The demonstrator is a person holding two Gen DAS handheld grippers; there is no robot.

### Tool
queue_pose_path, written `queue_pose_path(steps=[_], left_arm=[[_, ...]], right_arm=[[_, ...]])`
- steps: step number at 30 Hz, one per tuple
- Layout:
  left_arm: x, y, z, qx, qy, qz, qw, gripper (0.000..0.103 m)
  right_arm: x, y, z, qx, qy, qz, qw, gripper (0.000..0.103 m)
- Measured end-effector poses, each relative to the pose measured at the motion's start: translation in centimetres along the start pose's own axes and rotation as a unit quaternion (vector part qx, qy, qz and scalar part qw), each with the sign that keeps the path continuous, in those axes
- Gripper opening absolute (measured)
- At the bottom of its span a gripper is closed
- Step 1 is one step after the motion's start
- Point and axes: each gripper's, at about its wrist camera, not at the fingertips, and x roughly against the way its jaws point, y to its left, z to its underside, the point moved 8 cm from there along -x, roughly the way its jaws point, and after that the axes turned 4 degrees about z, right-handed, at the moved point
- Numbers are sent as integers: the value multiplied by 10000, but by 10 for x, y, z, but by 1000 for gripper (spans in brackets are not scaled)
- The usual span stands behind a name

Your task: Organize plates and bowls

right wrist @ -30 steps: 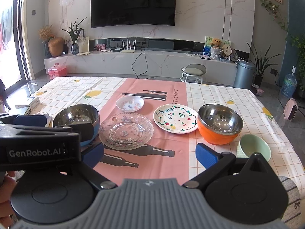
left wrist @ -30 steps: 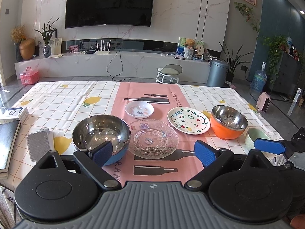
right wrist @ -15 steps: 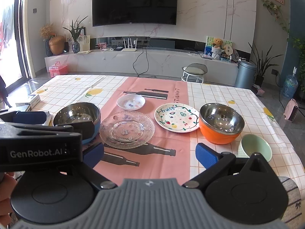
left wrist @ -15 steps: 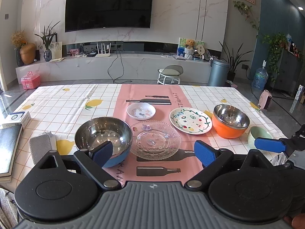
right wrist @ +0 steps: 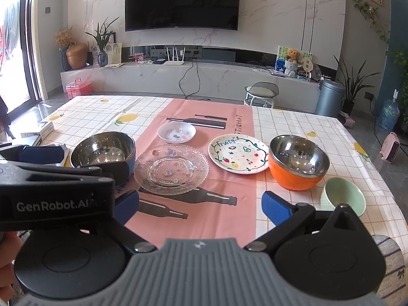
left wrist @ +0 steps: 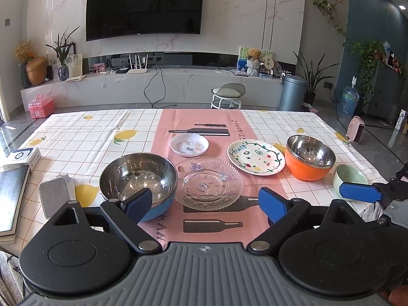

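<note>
On the table stand a steel bowl with a blue outside (left wrist: 137, 178) (right wrist: 102, 150), a clear glass plate (left wrist: 209, 183) (right wrist: 170, 168), a small white dish (left wrist: 188, 144) (right wrist: 176, 132), a white "Fruity" plate (left wrist: 256, 156) (right wrist: 238, 156), a steel bowl with an orange outside (left wrist: 309, 160) (right wrist: 298, 162) and a small green bowl (left wrist: 350, 176) (right wrist: 343, 195). My left gripper (left wrist: 205, 204) is open and empty, near the table's front edge by the blue bowl. My right gripper (right wrist: 201, 206) is open and empty, in front of the orange bowl.
A grey speaker-like box (left wrist: 53, 199), a dark notebook (left wrist: 10, 193) and a white carton (left wrist: 23, 155) lie at the table's left edge. The left gripper's body (right wrist: 51, 186) fills the left of the right wrist view. A stool (left wrist: 227, 94) stands beyond the table.
Both grippers have risen and pulled back slightly, so the dishes sit a little lower and farther in view. No dish has moved and both grippers stay open.
</note>
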Motion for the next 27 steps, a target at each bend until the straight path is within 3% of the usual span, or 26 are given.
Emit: queue_pose_path(steps=[18, 27], left_arm=[[0, 4, 1, -6, 76, -45, 10000, 103], [5, 30, -16, 292, 47, -229, 9993, 103]], right_arm=[[0, -1, 1, 63, 1, 43, 10000, 100], [7, -42, -19, -219, -137, 213, 9994, 100]])
